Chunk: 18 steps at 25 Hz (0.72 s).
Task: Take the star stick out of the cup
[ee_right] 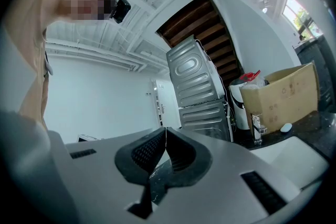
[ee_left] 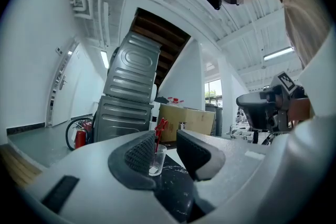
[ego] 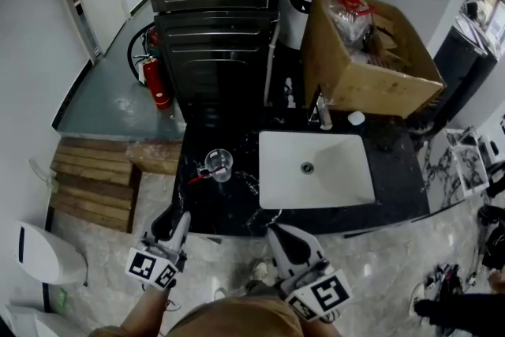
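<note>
star stick: in cup | left tool: short of cup

light: bright, ceiling tubes | edges: fisheye-bent, dark vignette | focus: near foreground soft

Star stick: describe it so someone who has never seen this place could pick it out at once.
Start at the black marble counter with the white sink set in it. Left of the sink stands a lone clear cup, and the star stick leans out of it. It is thin and red with a star on top, unlike anything nearby.
</note>
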Available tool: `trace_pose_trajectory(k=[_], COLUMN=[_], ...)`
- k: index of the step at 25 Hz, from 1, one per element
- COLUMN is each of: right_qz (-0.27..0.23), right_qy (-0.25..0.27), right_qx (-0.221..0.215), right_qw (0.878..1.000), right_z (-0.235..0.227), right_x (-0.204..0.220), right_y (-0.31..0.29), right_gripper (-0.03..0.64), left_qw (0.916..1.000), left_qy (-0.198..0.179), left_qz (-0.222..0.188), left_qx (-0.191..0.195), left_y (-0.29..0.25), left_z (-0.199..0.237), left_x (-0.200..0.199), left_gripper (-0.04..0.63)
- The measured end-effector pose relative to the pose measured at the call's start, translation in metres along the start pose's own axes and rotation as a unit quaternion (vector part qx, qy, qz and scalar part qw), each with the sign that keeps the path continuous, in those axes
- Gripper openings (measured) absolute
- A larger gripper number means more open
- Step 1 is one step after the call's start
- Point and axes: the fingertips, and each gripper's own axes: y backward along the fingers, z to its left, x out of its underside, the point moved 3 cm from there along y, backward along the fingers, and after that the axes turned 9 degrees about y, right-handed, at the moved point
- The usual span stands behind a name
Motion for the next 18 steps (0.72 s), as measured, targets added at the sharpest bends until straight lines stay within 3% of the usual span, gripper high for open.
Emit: trace_pose_trajectory(k=[18], right_qz=[-0.004], right_qy=[0.009], right_qx=[0.015], right_qw=[1.000], right_z=[-0.011], right_x=[0.003], right_y=[0.009], right_gripper=[0.002], left_qw=[0.9992], left_qy=[-0.027], left_qz=[0.030], left_qx=[-0.001], left_y=[-0.024], left_z=[0.004], left_x=[0.018], left_gripper=[0.114])
